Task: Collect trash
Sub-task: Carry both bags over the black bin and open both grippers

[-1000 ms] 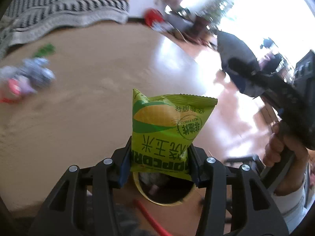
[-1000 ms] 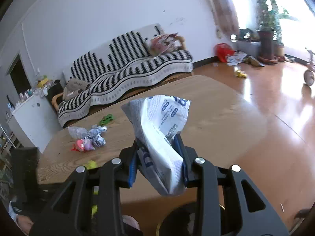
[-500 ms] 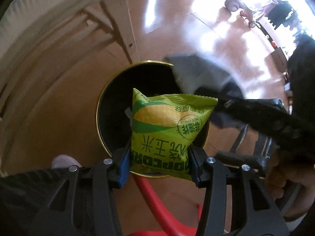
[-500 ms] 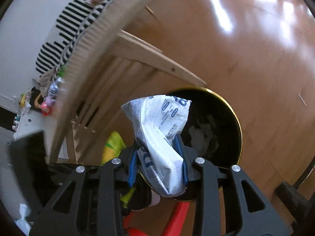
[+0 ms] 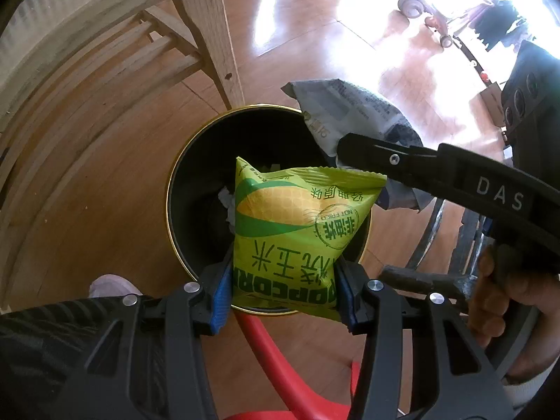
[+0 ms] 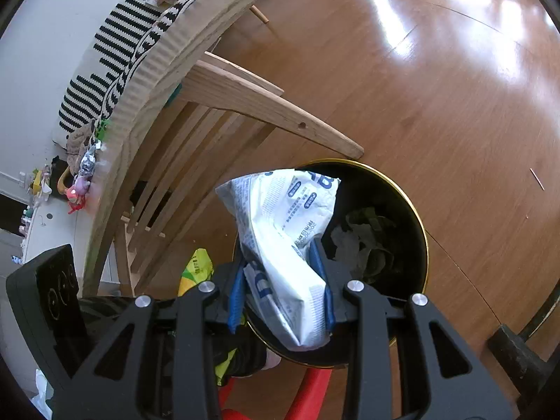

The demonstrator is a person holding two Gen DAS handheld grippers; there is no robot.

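Vs a second ago: both views swung off the counter (image 6: 147, 80) top down to the glossy wood floor (image 6: 437, 87); both hands dropped. Round black bin (image 5: 196, 189), gold rim, crumpled scraps inside, sits below both. Left gripper (image 5: 283, 292) fingers clamp the green crinkly popcorn bag (image 5: 297, 241) over the bin mouth. Right gripper (image 6: 280, 295) fingers pinch the creased white printed wrapper (image 6: 283, 231) above the rim.

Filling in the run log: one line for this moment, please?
left gripper: holds popcorn bag | right gripper: holds white packet | both over bin
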